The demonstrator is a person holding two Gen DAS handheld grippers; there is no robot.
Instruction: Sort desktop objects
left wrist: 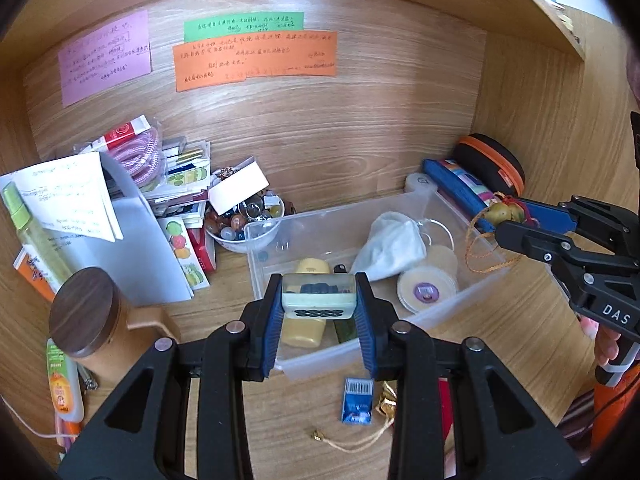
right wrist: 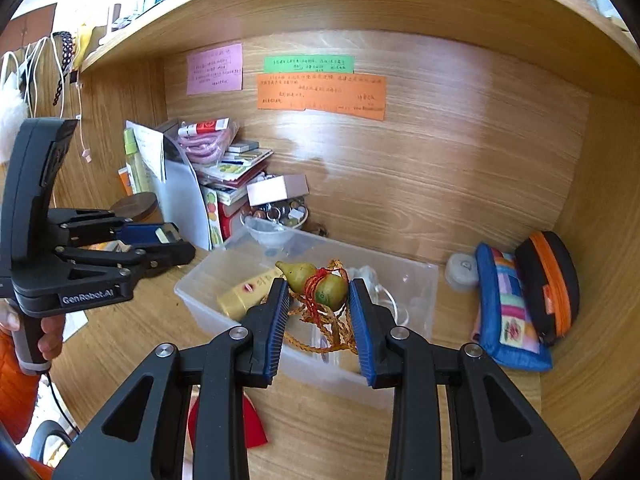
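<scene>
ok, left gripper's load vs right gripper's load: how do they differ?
The left gripper is shut on a small box: pale green, rectangular, with a clear top and a dark pattern on its front. The right gripper is shut on a gourd charm: rounded, olive-yellow, tied with red cord. The box has nothing hanging from it; a braided orange cord dangles from the gourd. Both are held over the clear bin.

A wood-grain bench (left wrist: 320,408) sits inside an alcove with matching wood panels: a back wall (left wrist: 340,120) and a right side wall (right wrist: 600,208). A wooden shelf (right wrist: 280,4) runs overhead. Soft daylight leaves a pale sheen on the back wall.
</scene>
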